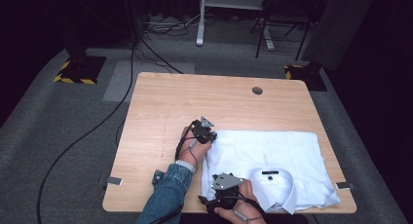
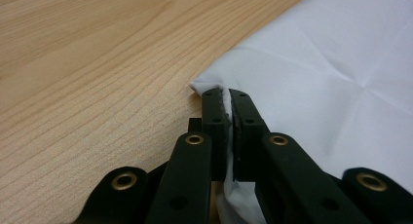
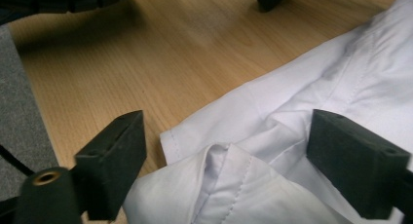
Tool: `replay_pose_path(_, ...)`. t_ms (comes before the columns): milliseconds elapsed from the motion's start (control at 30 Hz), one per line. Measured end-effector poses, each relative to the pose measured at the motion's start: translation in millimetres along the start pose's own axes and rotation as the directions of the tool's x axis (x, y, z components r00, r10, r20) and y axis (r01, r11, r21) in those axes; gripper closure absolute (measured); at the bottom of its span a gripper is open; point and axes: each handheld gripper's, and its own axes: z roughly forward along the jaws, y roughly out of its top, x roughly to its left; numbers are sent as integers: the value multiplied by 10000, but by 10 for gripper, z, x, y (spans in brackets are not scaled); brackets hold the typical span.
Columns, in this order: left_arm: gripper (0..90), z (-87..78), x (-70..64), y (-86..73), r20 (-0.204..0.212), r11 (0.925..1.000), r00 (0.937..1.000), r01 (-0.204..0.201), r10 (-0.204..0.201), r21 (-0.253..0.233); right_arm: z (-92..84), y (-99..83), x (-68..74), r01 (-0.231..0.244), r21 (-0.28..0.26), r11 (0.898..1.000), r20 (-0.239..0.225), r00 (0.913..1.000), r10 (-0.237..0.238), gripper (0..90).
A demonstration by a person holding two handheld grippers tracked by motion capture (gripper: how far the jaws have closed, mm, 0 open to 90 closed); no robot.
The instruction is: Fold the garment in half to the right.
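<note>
The left gripper pinches the white shirt's ten-o'clock corner. The right gripper, jaws wide, hangs over its seven-o'clock edge. The folded shirt lies on the wooden surface toward four o'clock.

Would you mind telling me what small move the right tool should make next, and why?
Probably close on the shirt fold. The right tool stands open with bunched fabric between its pads, not yet pressed, while the left tool already pinches the far corner.
</note>
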Motion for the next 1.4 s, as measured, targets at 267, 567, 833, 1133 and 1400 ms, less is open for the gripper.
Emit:
replay_pose_path(267,863,0,-9,0,-52,10000,10000,-58,58,0,-78,7,-126,-122,-11,9999,507,9986,123,641)
replay_pose_path(567,863,-2,-20,-1,-142,9998,9997,-183,183,12,-99,43,-170,-32,304,9995,686,9976,11,822)
replay_pose_path(833,863,-9,-7,-4,-150,10000,9999,16,-17,-27,-121,52,-216,-465,251,9986,413,9981,455,841)
replay_pose_path(1133,866,-265,40,73,-40,9960,9986,515,-519,-727,-221,175,-194,-663,-397,9970,155,9976,669,846)
replay_pose_path(1400,866,-537,124,123,-271,9947,9983,485,-512,-901,-273,399,-97,-517,-1033,9933,-186,9986,501,846)
